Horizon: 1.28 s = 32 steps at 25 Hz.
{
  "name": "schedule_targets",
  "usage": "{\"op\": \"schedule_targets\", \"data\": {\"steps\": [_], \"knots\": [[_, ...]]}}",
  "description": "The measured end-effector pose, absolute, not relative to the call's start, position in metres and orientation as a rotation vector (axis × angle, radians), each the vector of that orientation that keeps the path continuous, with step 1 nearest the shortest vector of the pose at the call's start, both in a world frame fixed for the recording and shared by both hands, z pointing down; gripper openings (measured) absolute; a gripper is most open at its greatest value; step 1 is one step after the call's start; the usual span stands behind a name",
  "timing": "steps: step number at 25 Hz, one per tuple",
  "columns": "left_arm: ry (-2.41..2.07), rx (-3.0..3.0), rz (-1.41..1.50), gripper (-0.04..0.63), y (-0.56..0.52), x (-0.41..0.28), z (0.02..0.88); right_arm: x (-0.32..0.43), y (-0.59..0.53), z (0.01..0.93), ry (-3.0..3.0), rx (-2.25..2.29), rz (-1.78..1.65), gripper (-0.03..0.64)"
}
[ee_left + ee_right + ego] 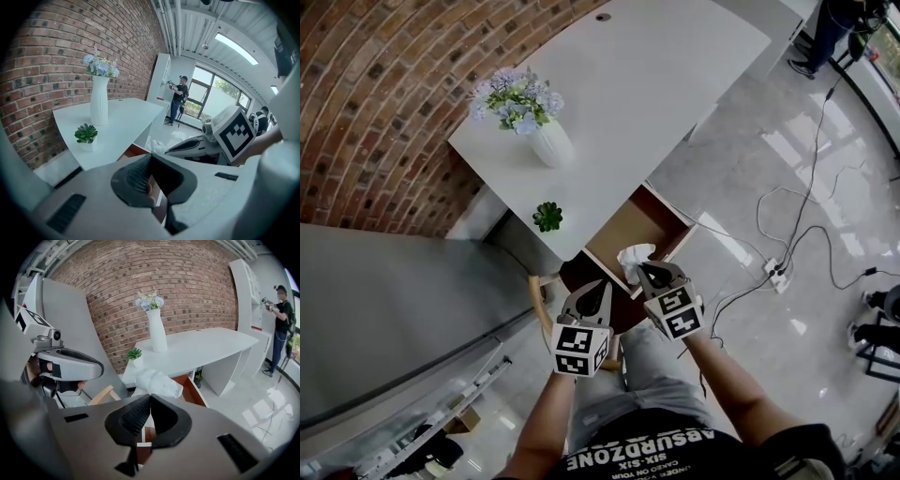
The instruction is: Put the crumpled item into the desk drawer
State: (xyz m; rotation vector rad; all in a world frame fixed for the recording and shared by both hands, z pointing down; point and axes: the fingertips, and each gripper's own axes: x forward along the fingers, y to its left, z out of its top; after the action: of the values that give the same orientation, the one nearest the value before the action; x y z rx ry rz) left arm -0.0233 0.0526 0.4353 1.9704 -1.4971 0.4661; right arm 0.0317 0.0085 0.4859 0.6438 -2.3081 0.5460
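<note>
Right gripper [149,399]: jaws pressed together on a white crumpled item [157,380], which bulges out beyond the tips. In the head view this gripper [643,270] holds the crumpled item [634,257] at the front edge of the open desk drawer [623,232]; whether it touches the drawer cannot be told. The drawer's brown inside shows bare in the right gripper view [193,389].

Left gripper [151,161]: jaws closed tip to tip, with nothing gripped between them. It sits just beside the right one in the head view [600,286], nearer the person and short of the drawer.

Beyond the drawer lies the white desk [637,84], set against a brick wall [366,94]. On the desk stand a white vase [553,145] of pale flowers and, nearer the drawer, a small green plant [547,217]. Cables [797,225] run across the glossy floor to the person's right.
</note>
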Motion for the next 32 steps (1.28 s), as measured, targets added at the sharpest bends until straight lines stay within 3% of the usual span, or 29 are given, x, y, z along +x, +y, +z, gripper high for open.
{"op": "schedule_targets", "data": {"steps": [32], "knots": [[-1.237, 2.124, 0.563, -0.003, 0.042, -0.027, 0.482, 0.026, 0.0, 0.532, -2.206, 0.826, 0.57, 0.002]]}}
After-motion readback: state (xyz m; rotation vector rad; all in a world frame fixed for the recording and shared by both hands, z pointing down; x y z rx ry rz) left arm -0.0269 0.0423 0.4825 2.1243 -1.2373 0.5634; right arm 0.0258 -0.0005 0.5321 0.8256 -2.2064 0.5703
